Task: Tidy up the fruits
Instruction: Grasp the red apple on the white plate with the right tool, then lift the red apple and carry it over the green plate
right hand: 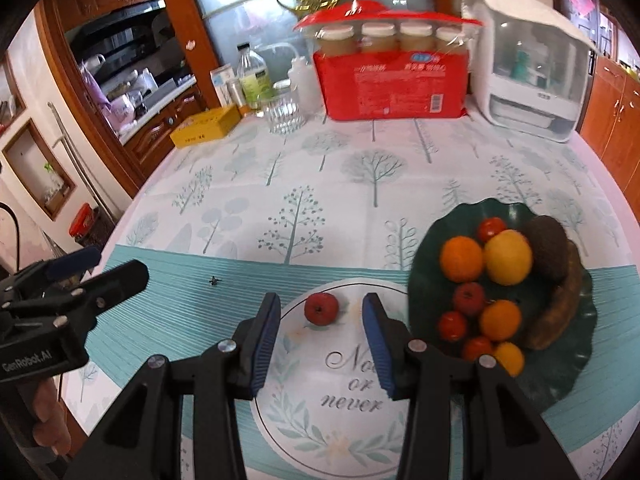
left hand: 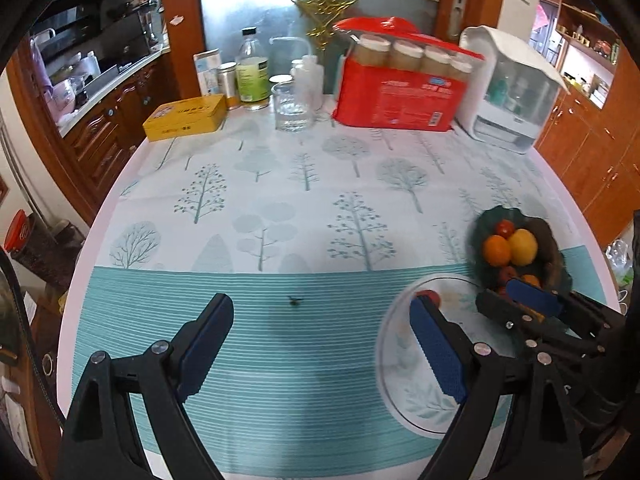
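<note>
A dark green scalloped dish point(right hand: 440, 224) at the right holds an orange point(right hand: 462, 259), a lemon point(right hand: 508, 257), small red fruits point(right hand: 469, 298), an avocado point(right hand: 548, 250) and a brown banana point(right hand: 560, 312). A white plate point(right hand: 348, 412) printed "Now or never" lies in front of it with one small red fruit point(right hand: 321, 308) on its far edge. My right gripper point(right hand: 320, 346) is open and empty above the plate, just short of that fruit. My left gripper point(left hand: 320, 352) is open and empty over the striped cloth left of the plate point(left hand: 404, 364). The dish point(left hand: 492, 216) shows at its right.
At the table's back stand a yellow tin point(left hand: 186, 117), bottles point(left hand: 252, 72), a glass point(left hand: 290, 108), a red pack of jars point(left hand: 400, 88) and a white appliance point(left hand: 512, 92). Wooden cabinets flank both sides. The left gripper also shows in the right wrist view point(right hand: 86, 272).
</note>
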